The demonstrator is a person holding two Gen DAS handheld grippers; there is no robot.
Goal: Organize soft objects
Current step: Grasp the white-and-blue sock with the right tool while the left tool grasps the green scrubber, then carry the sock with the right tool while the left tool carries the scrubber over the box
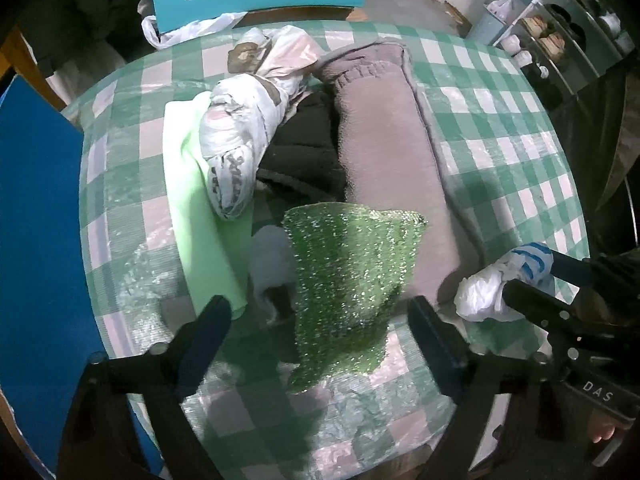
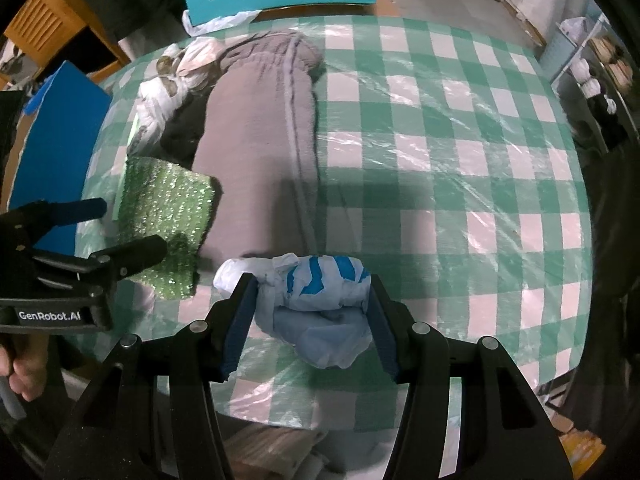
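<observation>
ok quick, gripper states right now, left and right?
Left gripper: open, fingers wide on either side of the green sparkly cloth, not clamping it.
Right gripper: shut on the white and blue plastic bag.

Green glittery cloth between spread left claw (fingers apart)

Left gripper with jaws spread wide and nothing between them, right gripper beside it with jaws closed against a bag, fingers wrapping the left handle.
</observation>
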